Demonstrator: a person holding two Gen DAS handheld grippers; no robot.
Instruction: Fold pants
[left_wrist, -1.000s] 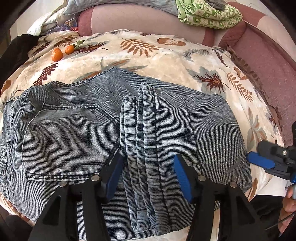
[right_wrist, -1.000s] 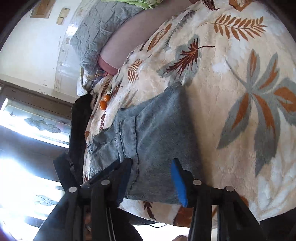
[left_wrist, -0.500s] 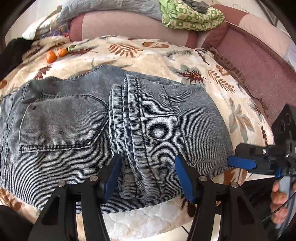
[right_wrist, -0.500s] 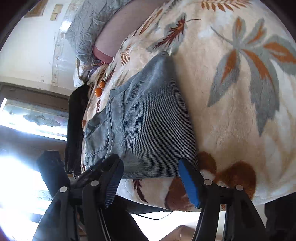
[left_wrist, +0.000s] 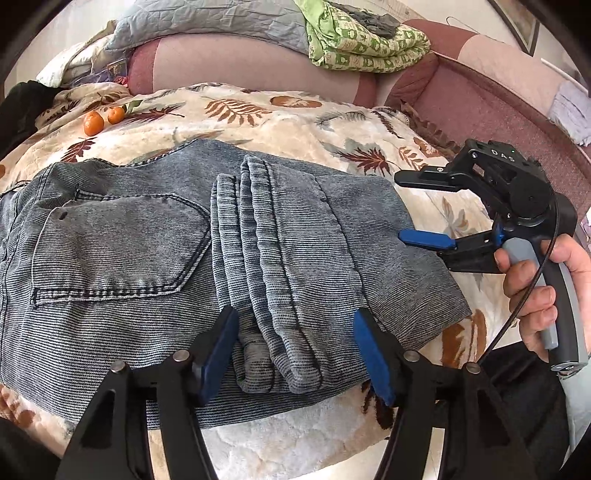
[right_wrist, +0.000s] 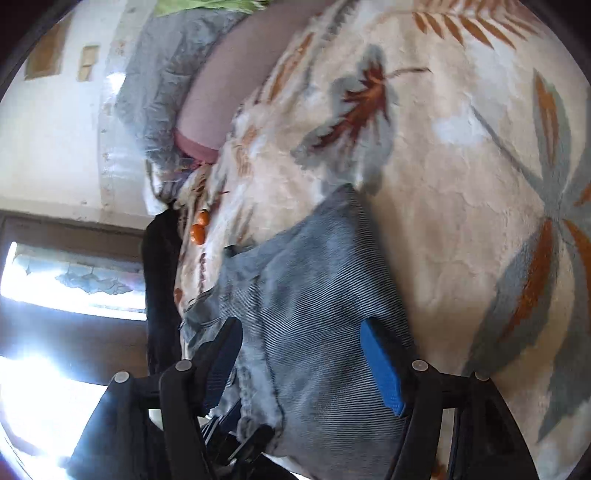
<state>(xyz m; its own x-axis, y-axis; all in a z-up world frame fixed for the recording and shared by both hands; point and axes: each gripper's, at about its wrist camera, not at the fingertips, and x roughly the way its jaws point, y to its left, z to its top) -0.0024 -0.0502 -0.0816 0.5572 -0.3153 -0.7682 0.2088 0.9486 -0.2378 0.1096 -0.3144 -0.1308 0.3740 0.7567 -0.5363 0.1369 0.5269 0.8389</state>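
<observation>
The grey-blue denim pants (left_wrist: 122, 243) lie folded on the leaf-print blanket (left_wrist: 258, 110), back pocket up at the left, leg cuffs (left_wrist: 273, 258) stacked across the middle. My left gripper (left_wrist: 295, 354) is open, its blue-padded jaws either side of the cuffs' near end, holding nothing. My right gripper (left_wrist: 410, 206) shows at the right in a hand, turned sideways and open over the pants' right edge. In the right wrist view the pants (right_wrist: 317, 317) run between the open right gripper (right_wrist: 303, 365), nothing clamped.
Two small oranges (left_wrist: 101, 120) lie on the blanket at the far left. A pink bolster (left_wrist: 236, 66) with a grey quilt and a green blanket (left_wrist: 365, 44) lines the back. A maroon sofa edge (left_wrist: 498, 110) curves along the right. A bright window (right_wrist: 55, 280) is beyond.
My left gripper has drawn back and risen, so more of the pants shows. My right gripper has moved in from the right edge toward the pants' right side.
</observation>
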